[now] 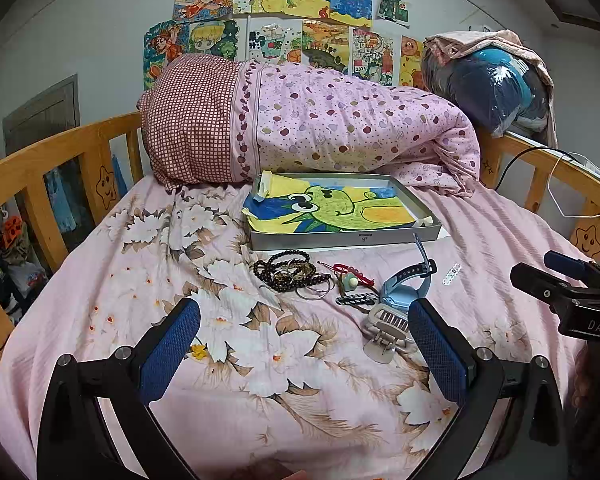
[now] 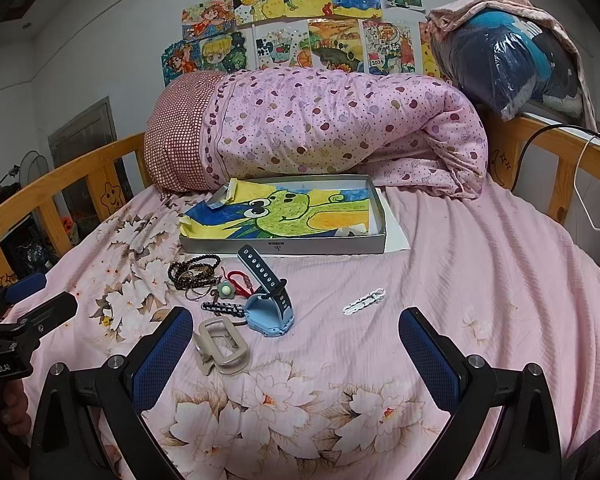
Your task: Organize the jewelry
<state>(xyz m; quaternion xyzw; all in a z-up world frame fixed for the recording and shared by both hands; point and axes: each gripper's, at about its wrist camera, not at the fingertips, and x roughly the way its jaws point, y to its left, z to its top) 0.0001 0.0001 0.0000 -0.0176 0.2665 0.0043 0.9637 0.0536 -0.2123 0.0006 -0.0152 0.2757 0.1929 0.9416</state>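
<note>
The jewelry lies loose on the bed, all of it on the near side of the shallow grey box (image 2: pixel 284 246), which sits against the rolled quilt (image 2: pixel 340 132). With a child's drawing lining its floor, that box looks like the intended home for the pieces.

Just in front of the box's left end is a tangle of dark bead bracelets (image 2: pixel 194 270) with thin metal rings; to their right, a red cord charm (image 2: pixel 238 280) and a small green flower piece (image 2: pixel 225 290). Nearer still lie a spotted hair clip (image 2: pixel 222 309), a blue watch (image 2: pixel 270 312) with its strap sticking up, and a beige claw clip (image 2: pixel 222 346). A white clip (image 2: pixel 364 301) lies well apart, off the box's right end.

The left tool (image 1: pixel 304 344) and the right tool (image 2: pixel 296 344) both hover low over the bed, level and pointed at the box, fingers spread wide and holding nothing. Nothing appears sorted yet.
</note>
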